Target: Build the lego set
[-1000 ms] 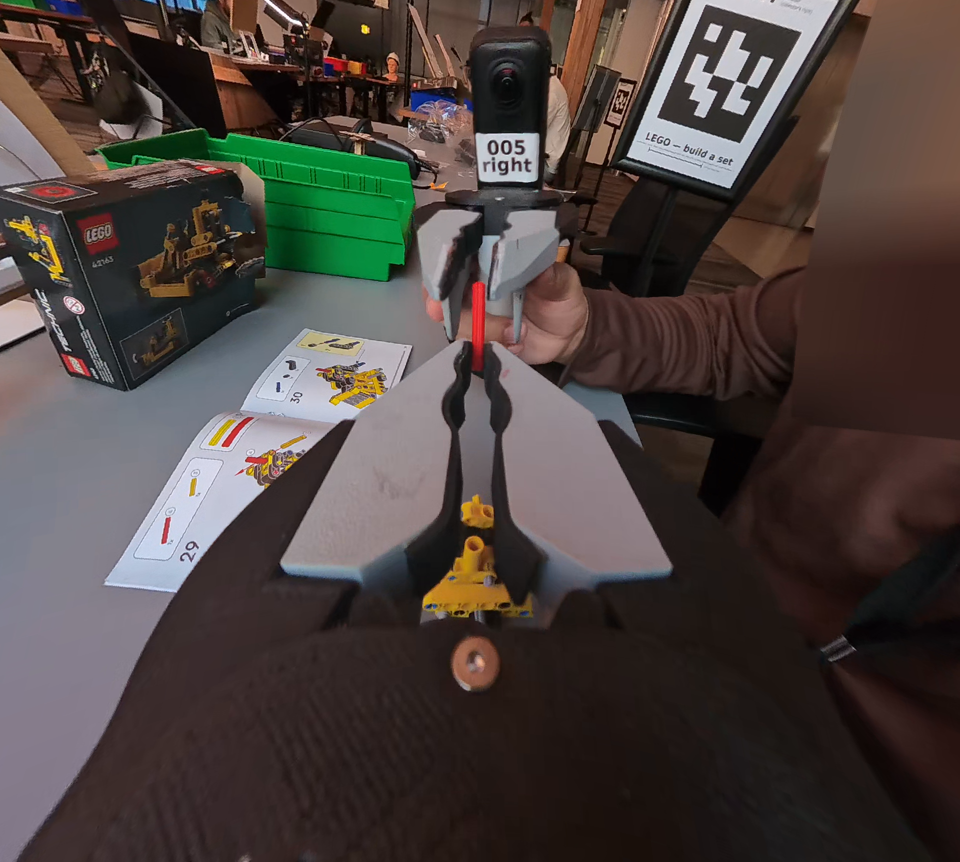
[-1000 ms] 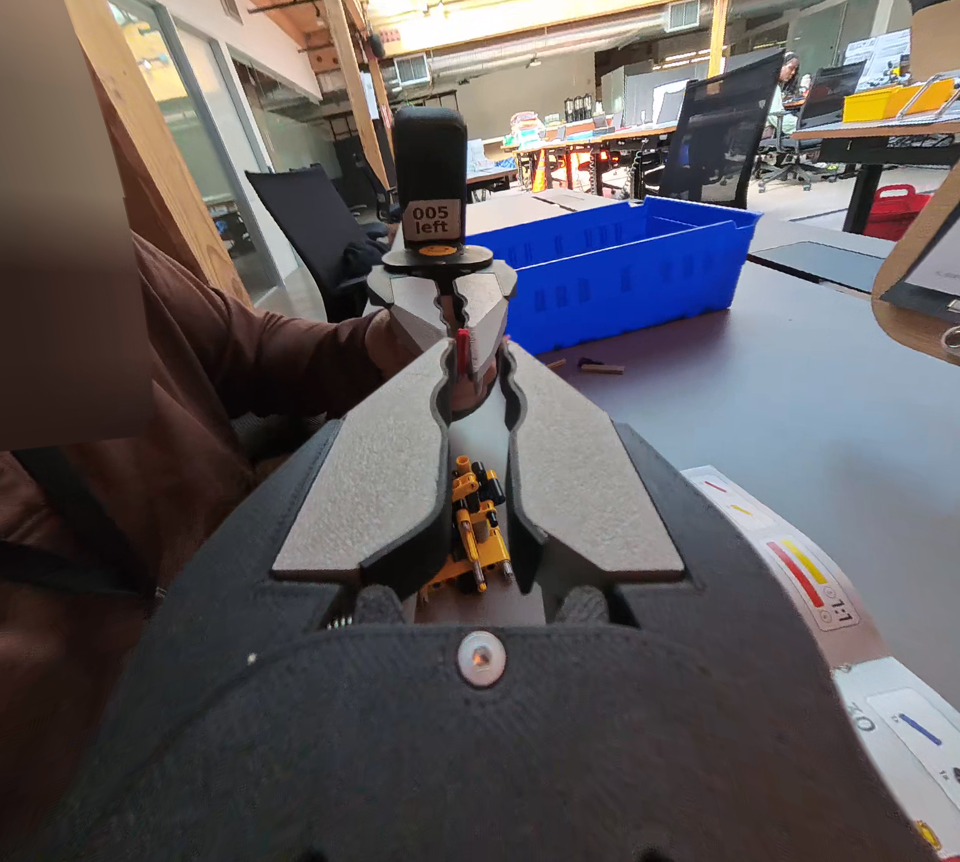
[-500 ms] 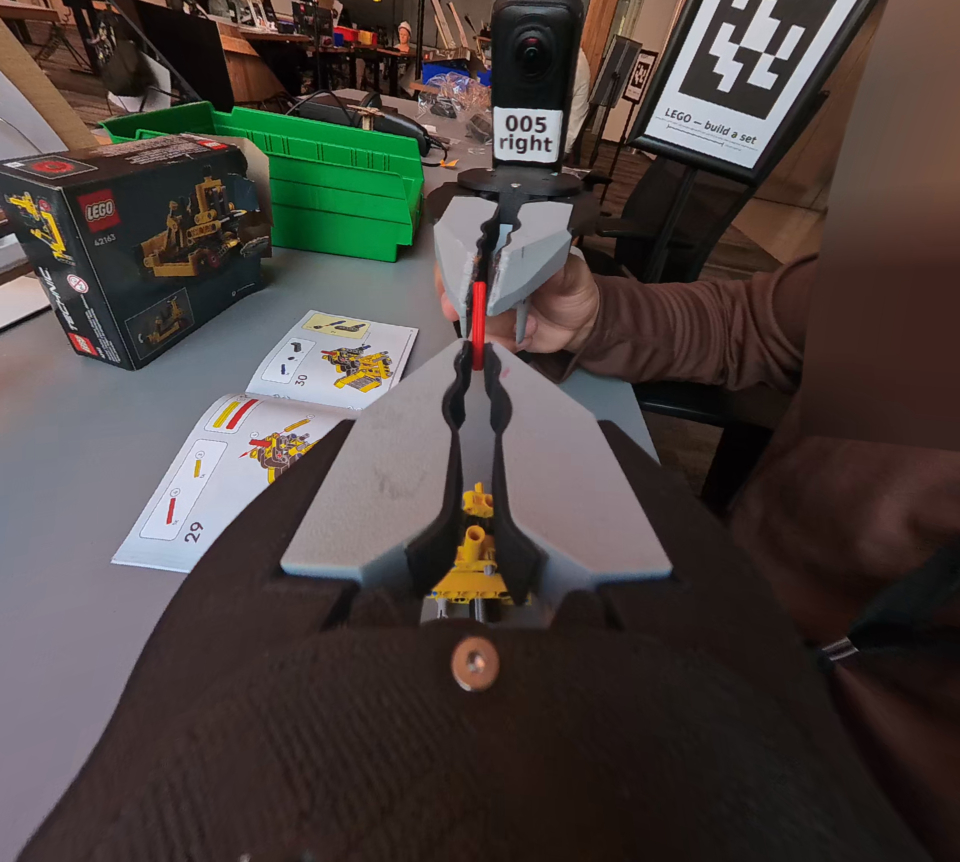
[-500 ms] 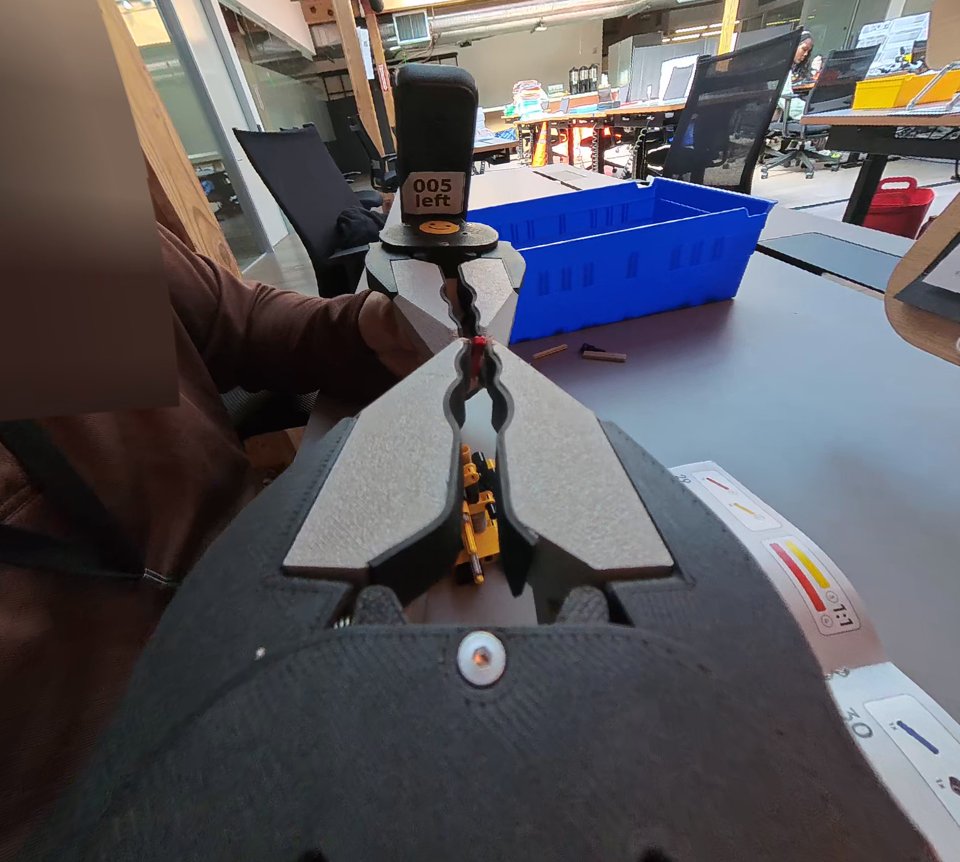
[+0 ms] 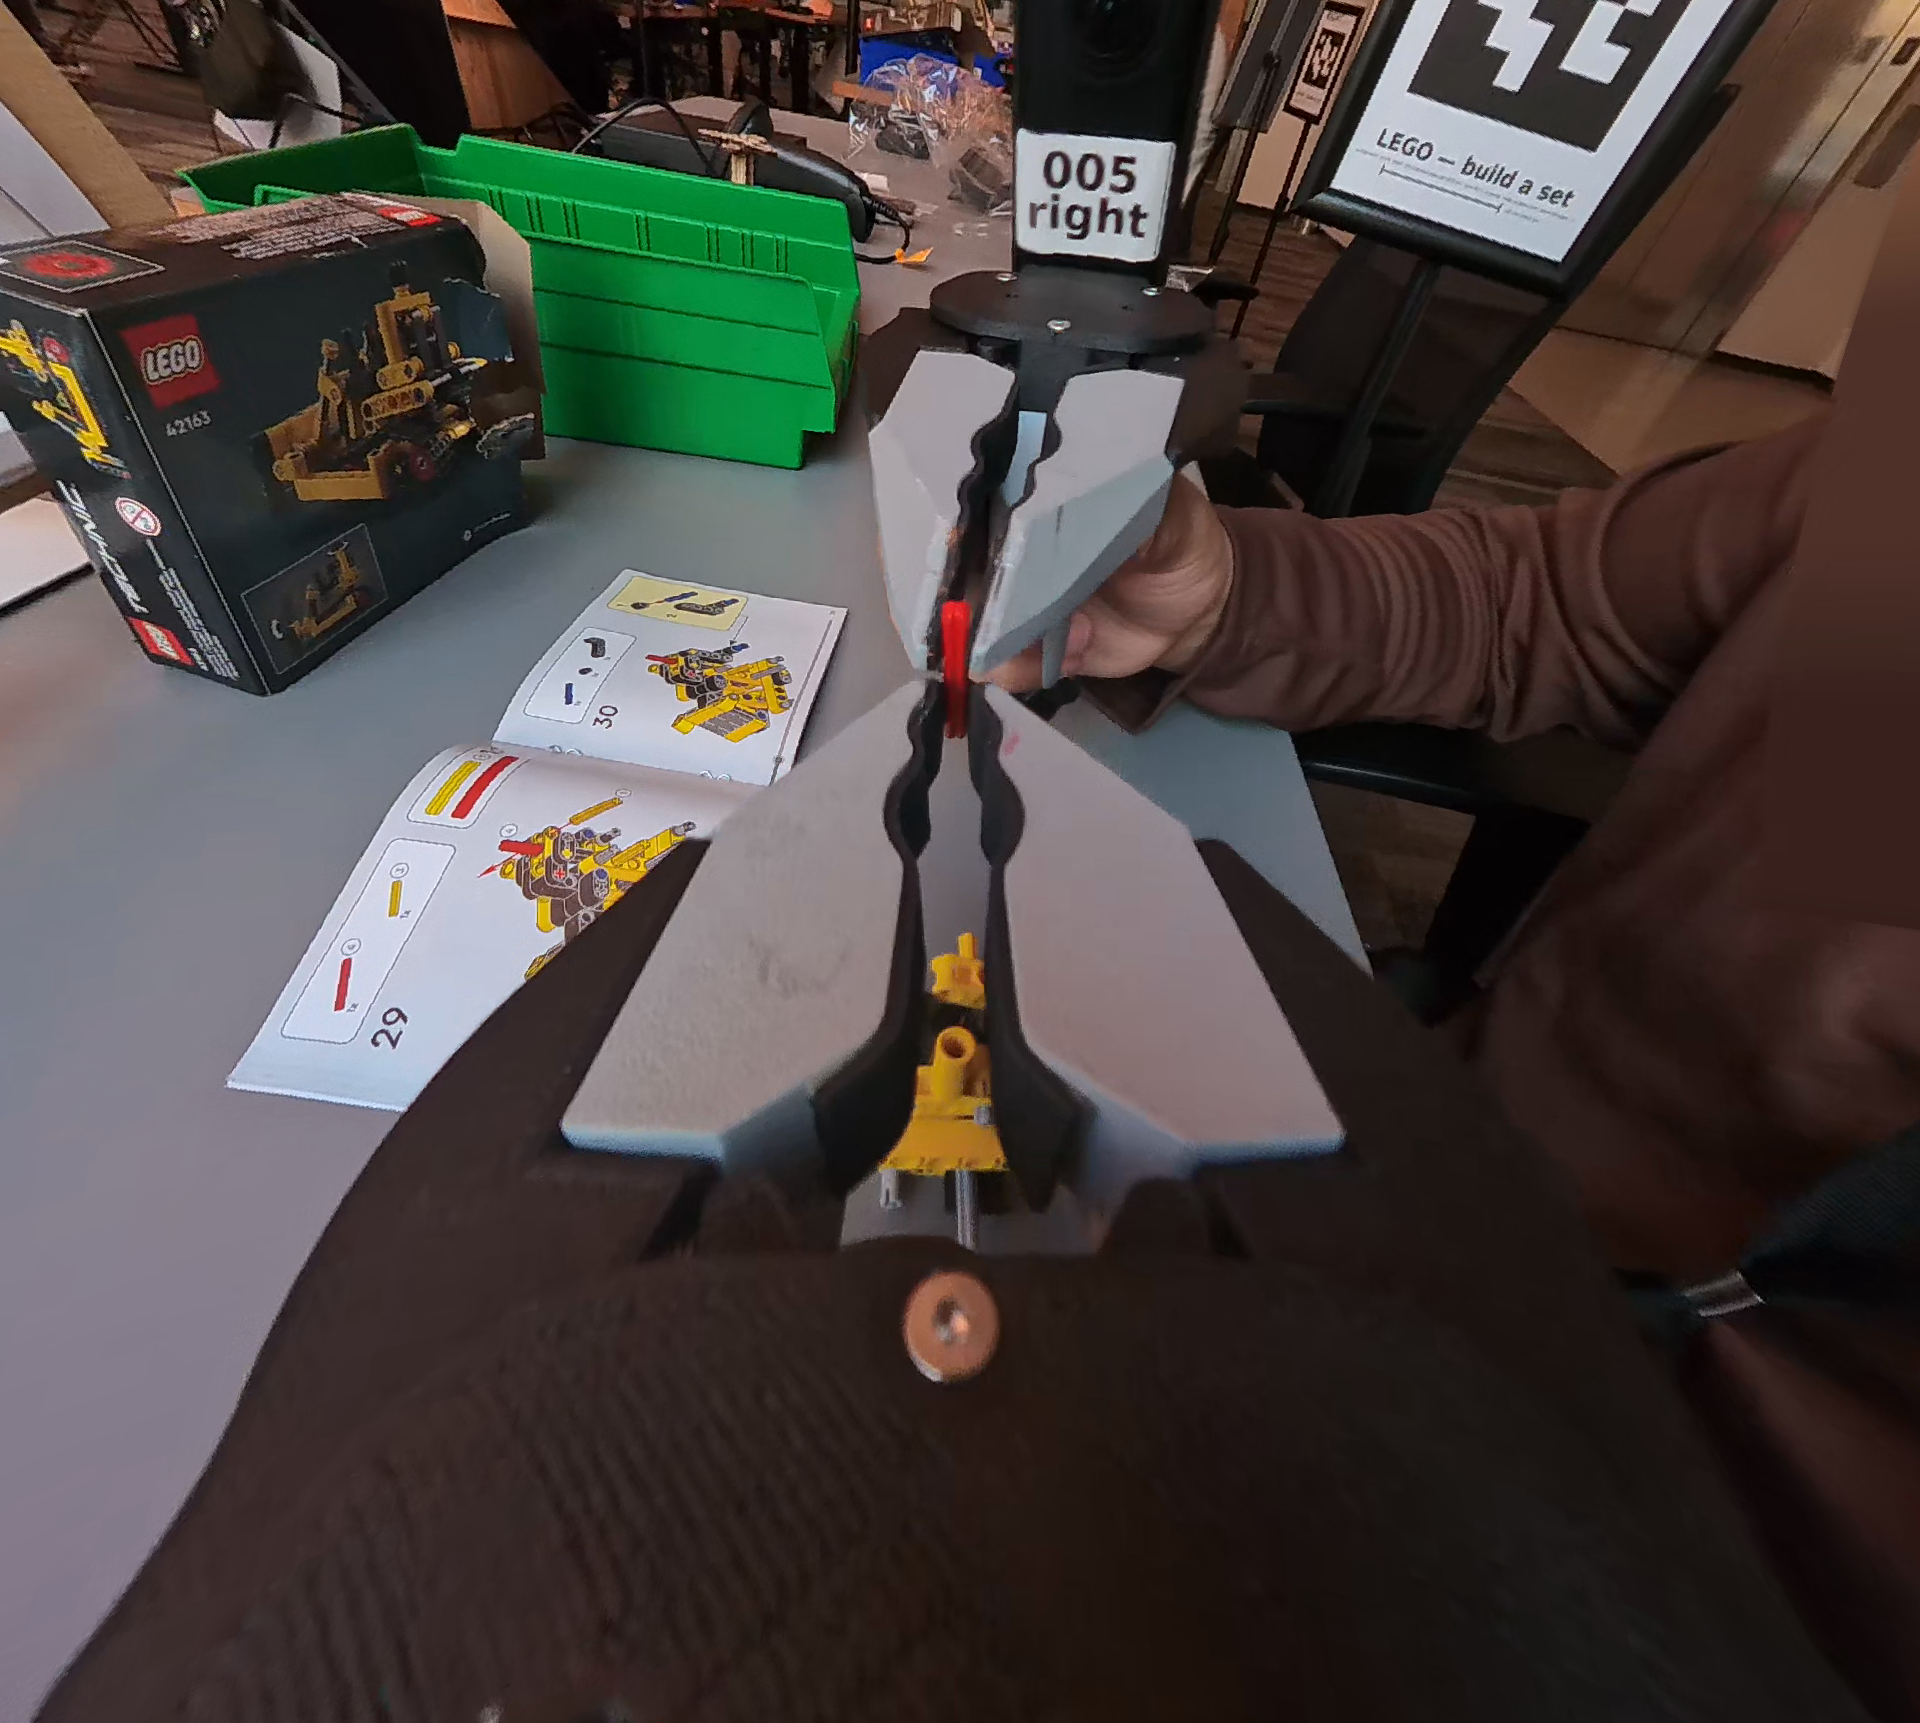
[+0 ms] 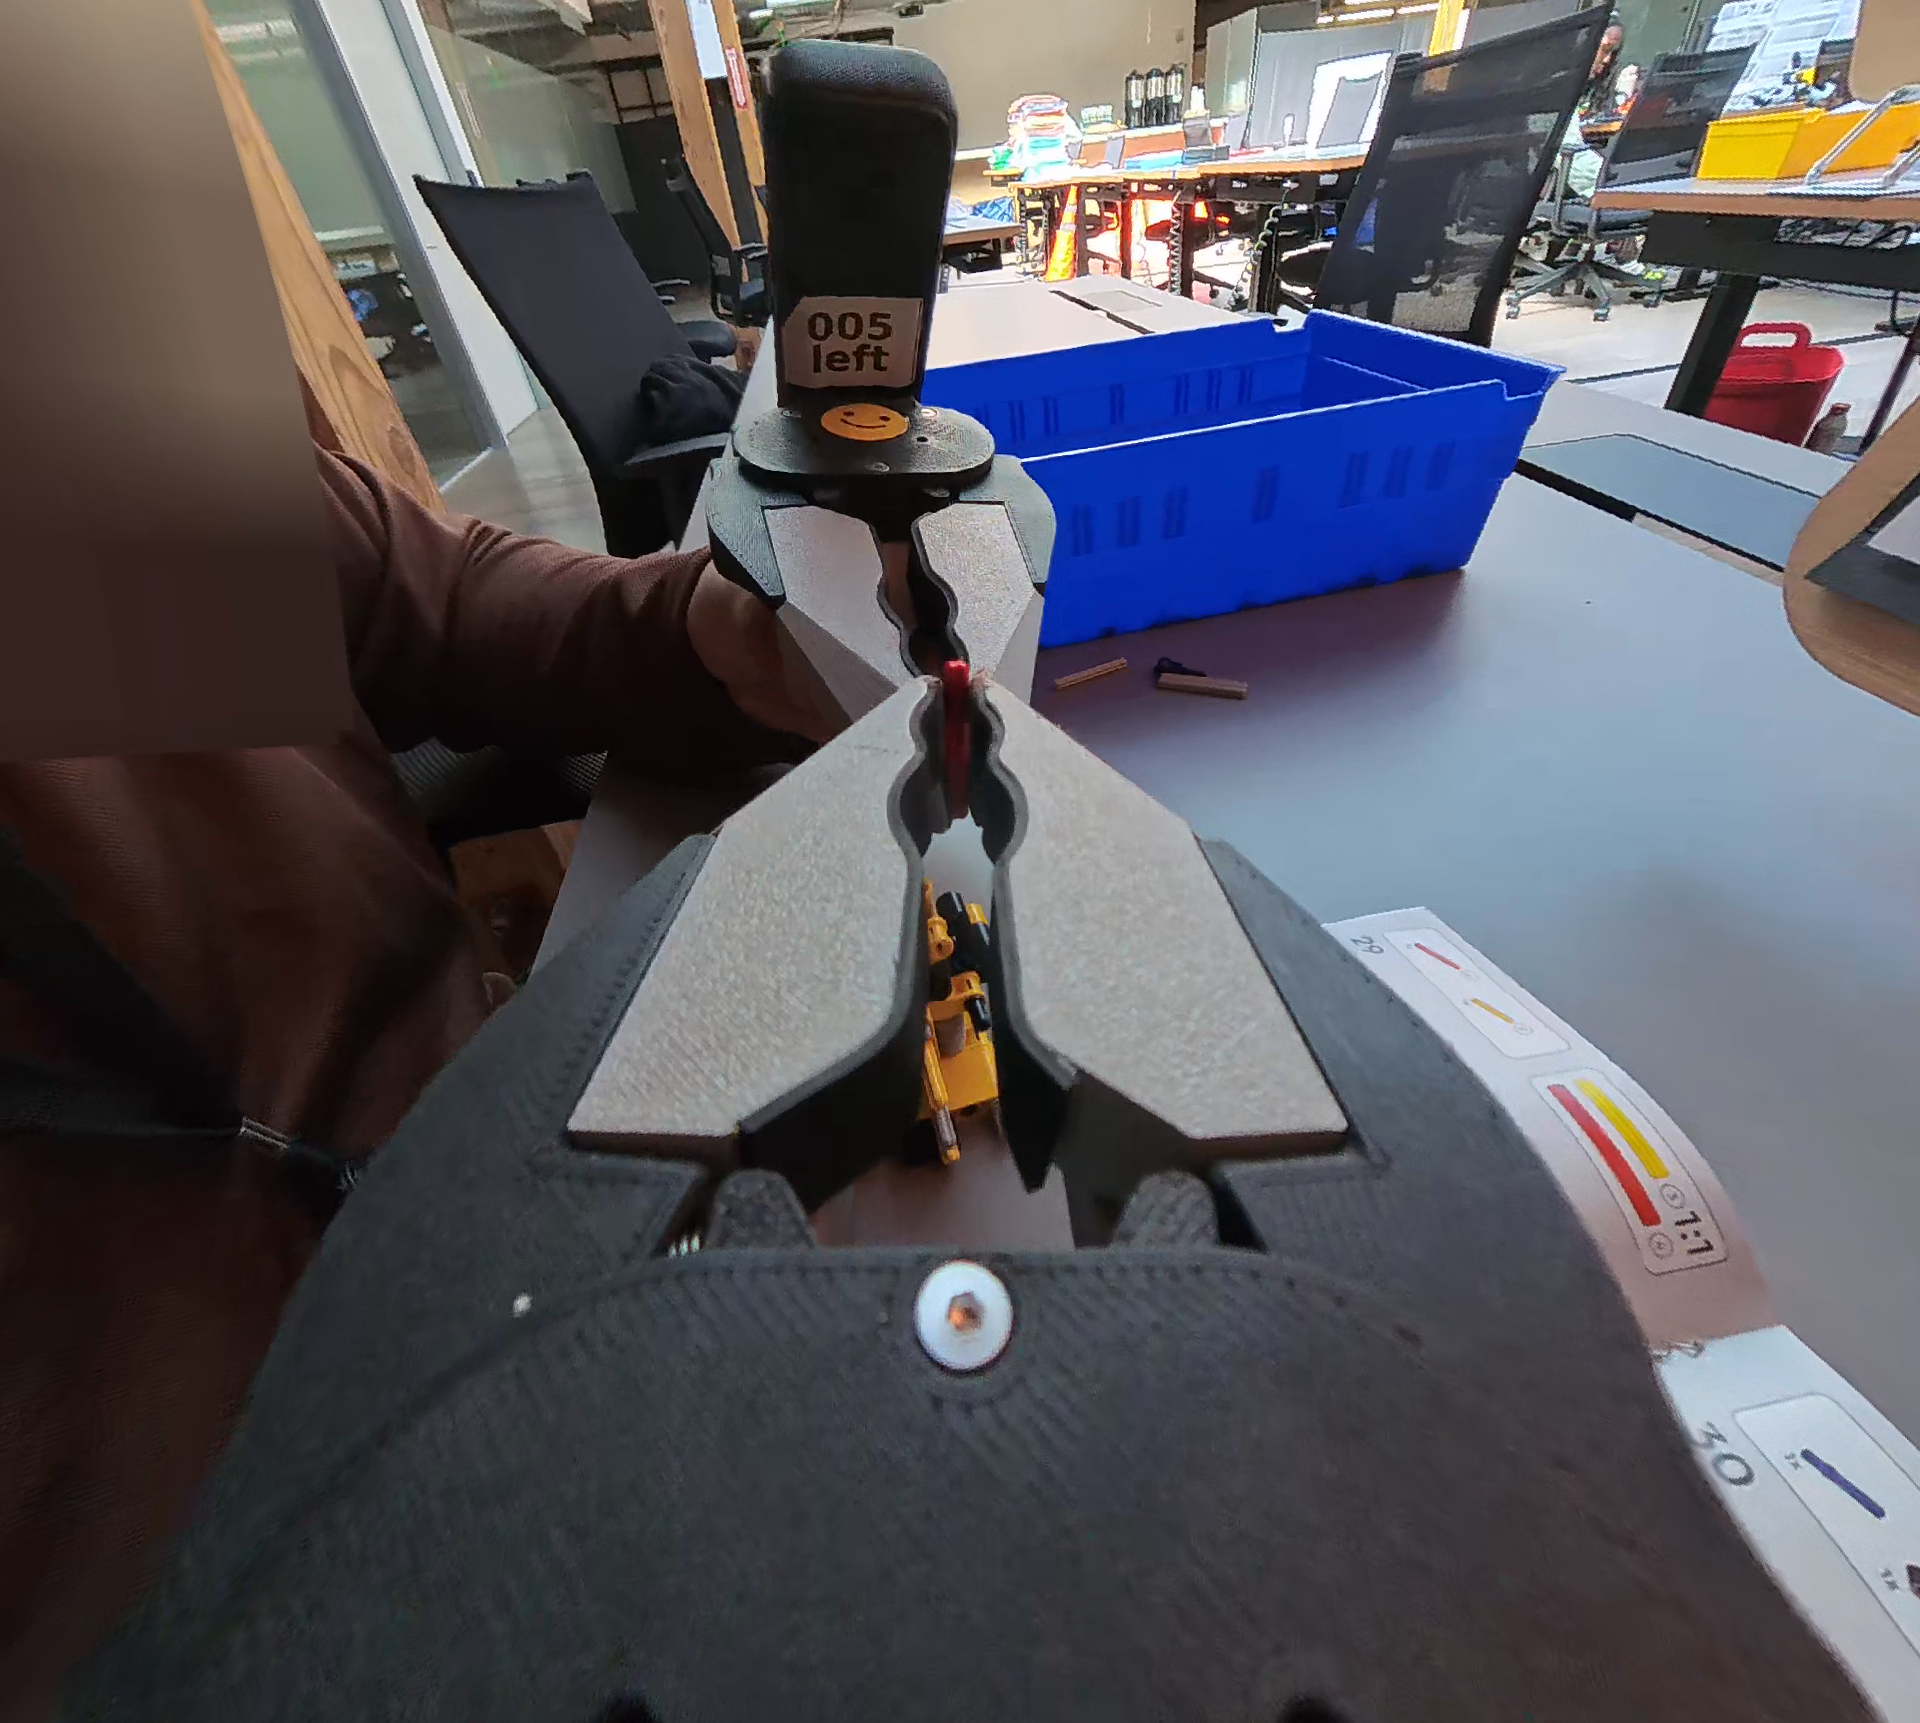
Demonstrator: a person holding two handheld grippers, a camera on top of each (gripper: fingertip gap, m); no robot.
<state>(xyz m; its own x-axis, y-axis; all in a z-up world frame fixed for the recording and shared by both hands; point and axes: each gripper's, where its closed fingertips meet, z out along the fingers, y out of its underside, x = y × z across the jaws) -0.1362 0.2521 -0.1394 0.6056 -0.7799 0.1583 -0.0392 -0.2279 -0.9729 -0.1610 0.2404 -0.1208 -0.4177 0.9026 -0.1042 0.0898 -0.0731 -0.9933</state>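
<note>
Change since the earlier frames: the right gripper (image 6: 954, 686) has been closing from spread fingers to a narrow slit. The two tools have been drawing in until they are meeting tip to tip.

- Left gripper (image 5: 951, 702): fingers are sitting nearly together, leaving only a thin wavy gap, and are pinching the near end of the red axle (image 5: 954, 655).
- Right gripper: it is facing the left one, held by a hand (image 5: 1153, 603) in a brown sleeve. Its fingers are clamping the same axle, which is running a short way back between the pads.
- Red axle: it is standing upright and bridging the two pairs of tips above the table (image 5: 156, 842).
- Yellow model (image 5: 951, 1112): it is lying on the table below both tools and showing through the slits between the fingers.
- Instruction booklet (image 5: 582, 800): it is lying open beside the left tool, showing numbered steps and drawings of red and yellow parts.
- Set box (image 5: 260, 447): dark, carrying a red brand logo and a picture of a yellow machine, it is standing in front of a green bin (image 5: 675, 323).
- Camera labels: a white printed label (image 5: 1088, 196) is showing on the right tool's camera. The left tool's camera is carrying a similar one above a yellow smiley sticker (image 6: 871, 422).
- Framed sign (image 5: 1579, 11): it is displaying a black-and-white block marker with a line of print.
- Blue bin (image 6: 1299, 489): it is sitting behind some small loose pieces (image 6: 1200, 684).
</note>
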